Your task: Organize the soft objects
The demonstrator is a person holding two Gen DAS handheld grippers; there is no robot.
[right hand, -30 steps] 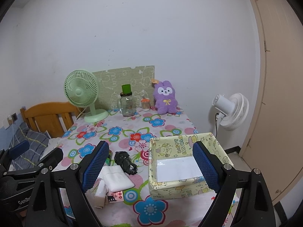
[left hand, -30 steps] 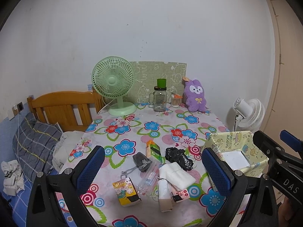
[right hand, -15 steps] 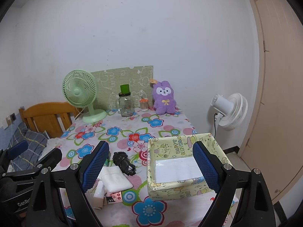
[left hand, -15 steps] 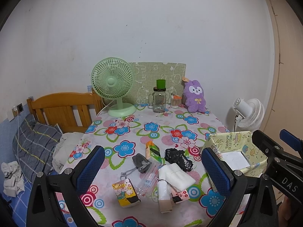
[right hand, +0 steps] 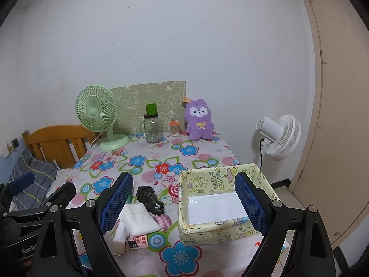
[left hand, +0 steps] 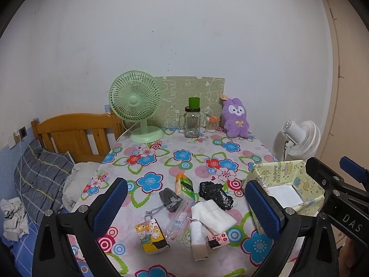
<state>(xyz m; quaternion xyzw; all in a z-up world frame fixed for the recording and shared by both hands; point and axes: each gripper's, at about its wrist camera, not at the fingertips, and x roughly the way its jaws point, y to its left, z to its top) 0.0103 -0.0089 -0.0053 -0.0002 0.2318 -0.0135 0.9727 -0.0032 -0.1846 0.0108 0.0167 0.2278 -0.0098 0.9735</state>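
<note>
- Left gripper [left hand: 186, 204]: low in the left wrist view, fingers [left hand: 110, 204] spread wide apart, nothing between them; held above the near edge of the table [left hand: 161, 161].
- Right gripper [right hand: 184, 204]: low centre of the right wrist view, fingers [right hand: 250, 204] also wide apart, gripping nothing; it hangs over the near side of the yellow box [right hand: 221, 207].
- Yellow box: open-topped, cartoon print, a white sheet on its bottom; lower right of the left wrist view [left hand: 286, 184], at the table's right edge.
- Soft items, clustered lower centre of the left wrist view: white folded cloth [left hand: 213, 214], black crumpled bag [left hand: 215, 194] touching its far end, grey drawstring pouch [left hand: 169, 198] just to the left.
- Same pile: clear plastic bag [left hand: 178, 219], green-and-orange packet [left hand: 184, 184], cartoon-print packet [left hand: 151, 234] nearest the frame bottom, a white roll [left hand: 197, 233] beside the cloth.
- Purple plush bunny [left hand: 235, 118]: upright at the table's far edge, against the green board [left hand: 196, 87], well apart from the pile.
- Also far back: green desk fan [left hand: 136, 101], glass jar [left hand: 191, 122] with a green cup on top.
- Right of the table: white floor fan [right hand: 279, 136]. Left: wooden headboard [left hand: 73, 129], plaid pillow [left hand: 39, 180].
</note>
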